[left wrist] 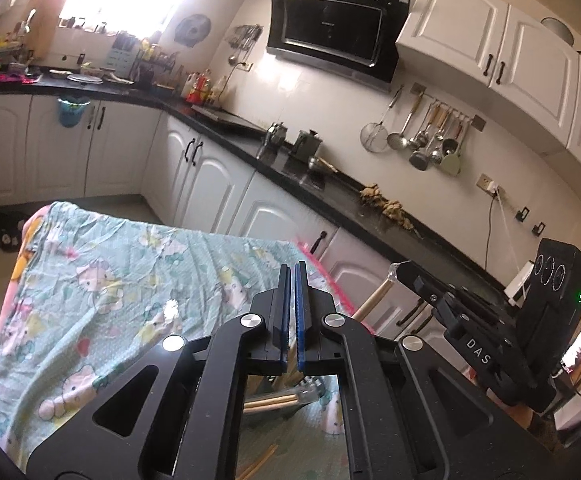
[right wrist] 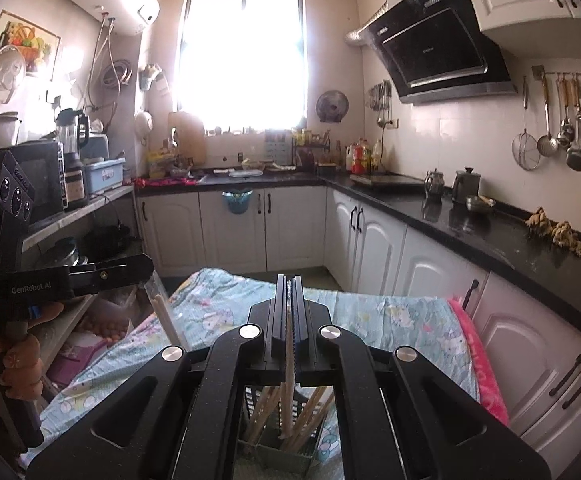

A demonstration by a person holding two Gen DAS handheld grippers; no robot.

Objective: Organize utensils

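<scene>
The chopstick [right wrist: 289, 380] is pinched between the pads of the right tool [right wrist: 289, 284] and hangs nearly upright, its lower end inside the utensil holder [right wrist: 278, 450], which stands on the near part of the desk [right wrist: 390, 316] among other chopsticks [right wrist: 310, 412].

Risk: the held chopstick may jam against those already leaning in the holder and tip it, since the holder sits on a wrinkled cloth.

The left tool [left wrist: 293, 276] has its pads pressed together; in the right wrist view a chopstick [right wrist: 166, 320] slants out below it at the left, apparently held. Its grip point is not visible.

Risk: slippage, or collision between the two tools over the holder.
</scene>
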